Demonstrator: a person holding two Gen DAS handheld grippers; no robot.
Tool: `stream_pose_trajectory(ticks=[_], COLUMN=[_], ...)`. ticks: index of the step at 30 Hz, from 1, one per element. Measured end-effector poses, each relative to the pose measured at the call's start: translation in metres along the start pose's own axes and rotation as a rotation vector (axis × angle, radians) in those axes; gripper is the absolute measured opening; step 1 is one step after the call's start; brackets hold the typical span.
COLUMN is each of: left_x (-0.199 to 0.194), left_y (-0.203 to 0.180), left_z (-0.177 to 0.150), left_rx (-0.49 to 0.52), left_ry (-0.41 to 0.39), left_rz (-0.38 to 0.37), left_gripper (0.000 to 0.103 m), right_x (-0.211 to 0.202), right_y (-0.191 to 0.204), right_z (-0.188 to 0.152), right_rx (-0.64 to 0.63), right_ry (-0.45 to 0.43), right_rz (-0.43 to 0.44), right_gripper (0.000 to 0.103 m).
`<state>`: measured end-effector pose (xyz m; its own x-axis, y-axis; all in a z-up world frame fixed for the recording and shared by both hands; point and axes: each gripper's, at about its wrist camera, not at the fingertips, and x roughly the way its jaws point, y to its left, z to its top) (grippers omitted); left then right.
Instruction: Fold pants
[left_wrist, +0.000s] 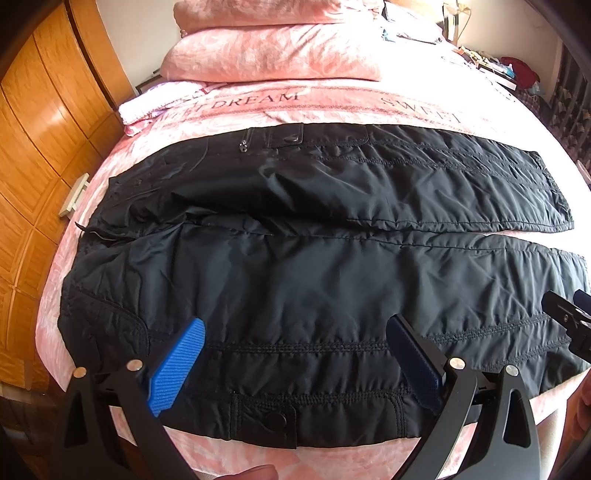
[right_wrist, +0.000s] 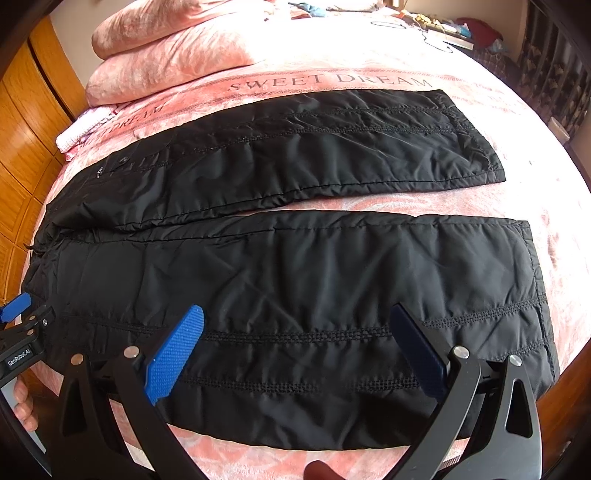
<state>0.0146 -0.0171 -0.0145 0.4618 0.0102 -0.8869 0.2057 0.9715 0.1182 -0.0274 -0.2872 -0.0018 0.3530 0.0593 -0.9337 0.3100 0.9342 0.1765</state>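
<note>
Lying flat across the pink bedspread (left_wrist: 332, 107), the black pants (left_wrist: 314, 266) have the waist toward nine o'clock and both legs running toward three o'clock, with a strip of bedspread showing between the legs near the cuffs. The far leg sits at twelve o'clock of the near one.

The left gripper (left_wrist: 295, 336) hovers over the near leg close to the waist and hip seam, its blue fingers (left_wrist: 181, 365) spread wide with nothing between them. The right gripper (right_wrist: 295, 328) hangs over the same leg farther toward the cuff (right_wrist: 535, 295), also spread apart and empty. Whether either set of fingertips touches the fabric is hard to say from these angles; they seem just above it.

Pink pillows (left_wrist: 273, 55) are stacked at twelve o'clock beyond the pants. A wooden wardrobe (left_wrist: 48, 122) stands at nine to ten o'clock beside the bed, and a cluttered surface (right_wrist: 443, 26) lies at one o'clock.
</note>
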Motion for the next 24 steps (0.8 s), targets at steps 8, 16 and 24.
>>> stream_pose_trajectory(ticks=[8,16,24], left_x=[0.017,0.082,0.181], left_y=[-0.006,-0.014,-0.013], left_z=[0.015,0.131,0.232], left_rx=[0.006,0.117,0.061], left_ry=[0.023,0.075,0.211], left_rz=[-0.203,-0.262,-0.497], left_gripper=[0.099,0.099,0.099], right_x=[0.013,0.072,0.170], right_y=[-0.005,-0.036,-0.040], right_z=[0.022,0.166,0.272], right_rx=[-0.057,-0.283,-0.466], right_ry=[-0.012,-0.022,0.124], right_rz=[0.064,0.136,0.153], right_gripper=[0.101,0.101,0.101])
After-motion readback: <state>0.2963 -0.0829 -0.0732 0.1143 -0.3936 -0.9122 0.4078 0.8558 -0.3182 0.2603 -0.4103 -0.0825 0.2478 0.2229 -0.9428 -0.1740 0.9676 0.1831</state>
